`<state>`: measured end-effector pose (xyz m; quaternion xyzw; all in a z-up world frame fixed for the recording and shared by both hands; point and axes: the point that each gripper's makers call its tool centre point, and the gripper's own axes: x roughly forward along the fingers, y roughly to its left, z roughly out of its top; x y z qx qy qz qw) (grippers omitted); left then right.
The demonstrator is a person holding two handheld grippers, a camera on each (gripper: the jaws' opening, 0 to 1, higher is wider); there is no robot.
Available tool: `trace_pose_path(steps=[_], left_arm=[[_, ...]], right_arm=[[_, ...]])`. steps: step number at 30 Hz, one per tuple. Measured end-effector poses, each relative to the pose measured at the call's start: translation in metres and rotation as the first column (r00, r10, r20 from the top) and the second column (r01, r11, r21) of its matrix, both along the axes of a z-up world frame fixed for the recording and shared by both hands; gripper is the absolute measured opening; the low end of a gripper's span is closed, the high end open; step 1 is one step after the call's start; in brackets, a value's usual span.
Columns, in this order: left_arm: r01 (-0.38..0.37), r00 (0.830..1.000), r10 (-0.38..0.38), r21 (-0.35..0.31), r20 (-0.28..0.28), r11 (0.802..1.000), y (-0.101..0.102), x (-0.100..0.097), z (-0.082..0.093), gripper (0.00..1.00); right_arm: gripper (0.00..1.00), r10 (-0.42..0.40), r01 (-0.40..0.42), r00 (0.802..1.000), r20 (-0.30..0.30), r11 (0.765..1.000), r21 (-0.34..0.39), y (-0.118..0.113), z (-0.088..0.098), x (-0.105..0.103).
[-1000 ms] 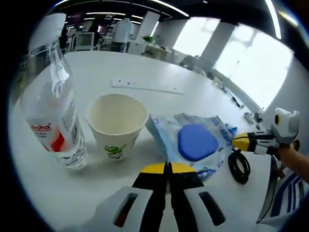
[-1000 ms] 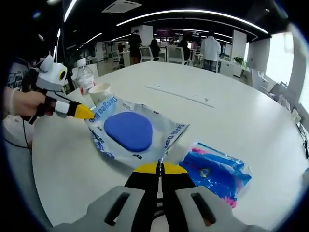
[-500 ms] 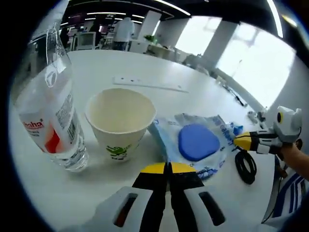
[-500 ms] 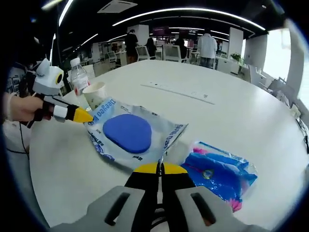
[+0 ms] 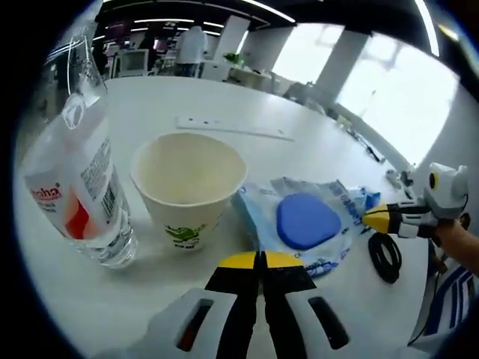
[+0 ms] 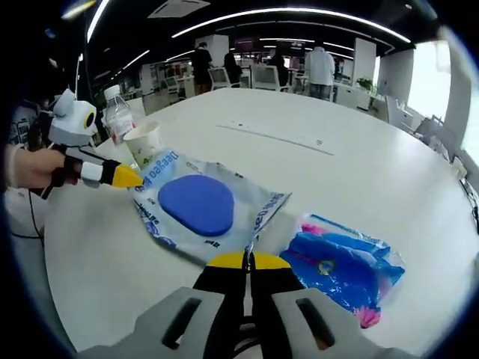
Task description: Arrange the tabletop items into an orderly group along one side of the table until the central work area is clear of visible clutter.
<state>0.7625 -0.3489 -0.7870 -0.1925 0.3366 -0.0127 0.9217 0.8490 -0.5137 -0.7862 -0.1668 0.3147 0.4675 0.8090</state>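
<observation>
A clear plastic packet with a blue pad [image 5: 303,221] lies flat on the white table [image 5: 224,97]. Left of it stand a paper cup [image 5: 188,187] and a water bottle [image 5: 75,179]. My left gripper [image 5: 260,262] is shut, its yellow tips at the packet's near edge, with nothing seen between them. My right gripper [image 5: 376,219] comes in from the right, tip at the packet's far corner. In the right gripper view my right gripper [image 6: 247,262] is shut at the blue-pad packet [image 6: 198,206] edge. The left gripper [image 6: 127,177] touches its left corner. A blue and pink packet [image 6: 340,265] lies to the right.
A black cable coil [image 5: 385,258] lies under the right gripper's arm. A white power strip [image 6: 281,136] lies across the table's middle. The cup [image 6: 144,142] and bottle [image 6: 116,116] stand behind the left gripper. People and desks fill the office behind.
The left gripper view has crept a little closer to the cup and bottle. The right gripper view has drifted slightly. The packets, cup and bottle have not moved on the table.
</observation>
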Motion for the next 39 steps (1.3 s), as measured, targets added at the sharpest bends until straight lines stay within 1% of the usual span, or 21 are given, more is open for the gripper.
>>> trace_pose_path(steps=[9,11,14,21,24,28,32,39], left_arm=[[0.003,1.0,-0.003,0.004,-0.005,1.0,0.001,0.0018,-0.0034,0.0],[0.003,1.0,-0.003,0.003,-0.007,1.0,0.0011,0.0014,-0.0043,0.0],[-0.005,1.0,0.005,-0.001,-0.006,1.0,0.0015,0.001,-0.0057,0.0],[-0.011,1.0,0.011,0.0,0.0,1.0,0.0017,0.0011,-0.0061,0.0],[-0.009,1.0,0.009,0.01,0.003,1.0,0.0022,0.0014,-0.0065,0.0],[-0.008,1.0,0.008,0.008,0.001,1.0,0.0025,0.0013,-0.0069,0.0],[0.0,1.0,0.0,0.022,0.004,1.0,0.0027,0.0012,-0.0072,0.0],[-0.004,1.0,0.004,0.018,0.006,1.0,0.0035,0.0017,-0.0078,0.0]], right_arm=[[0.0,0.002,-0.002,1.0,0.001,1.0,-0.012,-0.0006,-0.0035,0.0032],[0.0,0.002,-0.002,1.0,0.001,1.0,-0.011,-0.0002,-0.0031,0.0013],[0.0,-0.001,0.001,1.0,-0.003,1.0,-0.011,-0.0003,-0.0027,-0.0019],[0.0,-0.007,0.006,1.0,-0.002,1.0,-0.012,-0.0002,-0.004,0.0004],[0.0,-0.004,0.004,1.0,-0.002,1.0,-0.015,-0.0001,-0.0041,0.0],[0.0,0.001,-0.001,1.0,0.008,1.0,-0.019,-0.0005,-0.0047,0.0028],[0.0,0.032,-0.03,0.999,0.042,0.998,-0.05,0.0003,-0.0047,0.0027],[0.0,0.025,-0.023,0.999,0.037,0.999,-0.046,0.0004,-0.0035,0.0021]])
